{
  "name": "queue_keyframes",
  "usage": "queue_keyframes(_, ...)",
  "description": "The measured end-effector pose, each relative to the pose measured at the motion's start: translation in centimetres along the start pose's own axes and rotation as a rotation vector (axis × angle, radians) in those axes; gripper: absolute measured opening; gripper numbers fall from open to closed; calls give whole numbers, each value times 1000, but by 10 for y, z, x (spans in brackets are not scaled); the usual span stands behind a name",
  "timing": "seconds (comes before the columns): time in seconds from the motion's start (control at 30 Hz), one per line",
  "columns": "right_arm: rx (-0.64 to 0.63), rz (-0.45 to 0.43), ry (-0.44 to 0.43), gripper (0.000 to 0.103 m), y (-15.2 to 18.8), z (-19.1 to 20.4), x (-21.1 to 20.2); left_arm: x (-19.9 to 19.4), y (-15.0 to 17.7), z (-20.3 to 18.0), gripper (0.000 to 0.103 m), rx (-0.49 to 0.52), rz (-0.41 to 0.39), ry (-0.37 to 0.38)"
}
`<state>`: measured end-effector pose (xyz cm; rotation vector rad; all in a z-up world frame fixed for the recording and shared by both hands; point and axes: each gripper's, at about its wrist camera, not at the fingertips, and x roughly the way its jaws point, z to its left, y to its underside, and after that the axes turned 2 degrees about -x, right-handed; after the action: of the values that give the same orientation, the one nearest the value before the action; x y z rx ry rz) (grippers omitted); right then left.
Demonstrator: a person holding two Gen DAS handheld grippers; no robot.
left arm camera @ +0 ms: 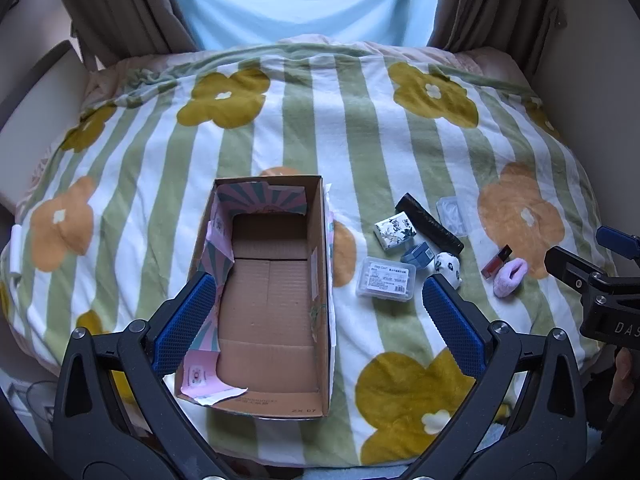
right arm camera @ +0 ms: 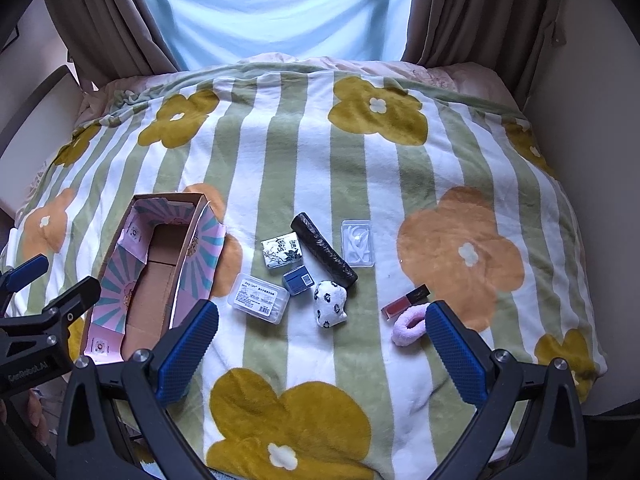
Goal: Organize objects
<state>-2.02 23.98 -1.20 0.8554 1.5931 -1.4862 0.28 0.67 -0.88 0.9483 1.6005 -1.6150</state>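
Both sets of fingers are spread wide, holding nothing. I'd lower the right gripper (right arm camera: 322, 350) squarely over the patterned pouch (right arm camera: 329, 304), then carry it left into the empty cardboard box (right arm camera: 150, 276).

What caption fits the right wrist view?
Open right claw above small items beside an empty box on a flowered blanket.

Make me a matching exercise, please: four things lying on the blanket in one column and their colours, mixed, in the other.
Things:
1. scrunchie
2. small square box
3. long roll
4. lip gloss tube

Colours:
a. black
b. red with a dark cap
c. pale pink
d. blue

Pairs: 1-c, 2-d, 3-a, 4-b
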Motion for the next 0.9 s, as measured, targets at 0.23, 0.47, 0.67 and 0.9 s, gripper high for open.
queue_keyframes(0.23, -20, -18, -9, 103, 0, 6, -4, -1, 0, 1, 103, 6, -6, -11)
queue_keyframes(0.47, -34, -25, -5, 103, 0, 10, -5, -3, 1, 1, 103, 7, -14, -11)
queue_keyframes(0.67, -32, -26, -2, 103, 0, 11, -5, -5, 1, 1, 103, 7, -14, -7)
queue_keyframes(0.9, -53, -28, 6, 103, -1, 12, -7, -5, 0, -2, 103, 7, -14, -12)
